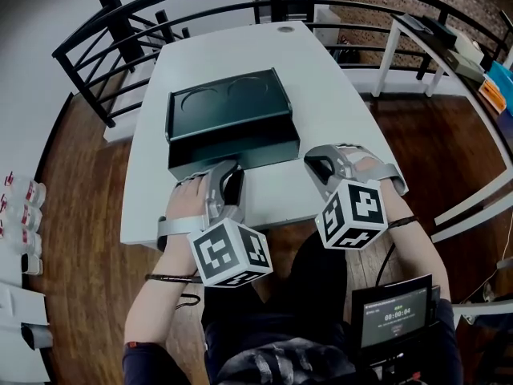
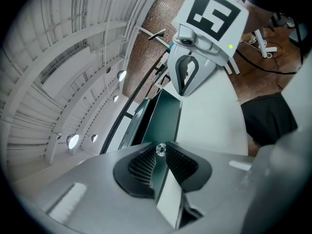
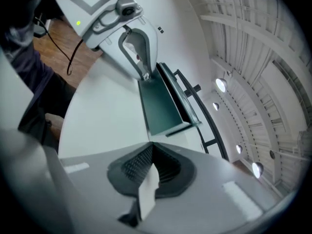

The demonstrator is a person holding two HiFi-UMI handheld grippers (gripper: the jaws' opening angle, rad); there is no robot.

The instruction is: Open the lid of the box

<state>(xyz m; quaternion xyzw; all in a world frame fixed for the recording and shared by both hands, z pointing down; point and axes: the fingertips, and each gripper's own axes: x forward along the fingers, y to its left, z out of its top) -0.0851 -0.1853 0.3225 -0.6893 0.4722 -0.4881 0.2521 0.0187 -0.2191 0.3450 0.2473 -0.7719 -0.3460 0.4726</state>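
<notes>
A dark green box (image 1: 228, 107) stands on the white table (image 1: 321, 79), and its lid, with two round hollows, lies flat on top. My left gripper (image 1: 230, 176) is at the left part of the box's front face (image 2: 165, 118). Its tips are shut on a small clear knob (image 2: 160, 150) at the box's front edge. The right gripper view shows that grip from the side, with the left gripper (image 3: 145, 75) against the box (image 3: 161, 106). My right gripper (image 1: 317, 164) rests over the table to the right of the box, apart from it. Its jaws (image 3: 148, 146) are shut with nothing between them.
A black railing (image 1: 120, 30) runs round the table's back and left side. Another white table (image 1: 417, 34) with items stands at the back right. A small screen (image 1: 393, 315) sits by my right forearm. At the far left edge stands a white shelf (image 1: 20, 207).
</notes>
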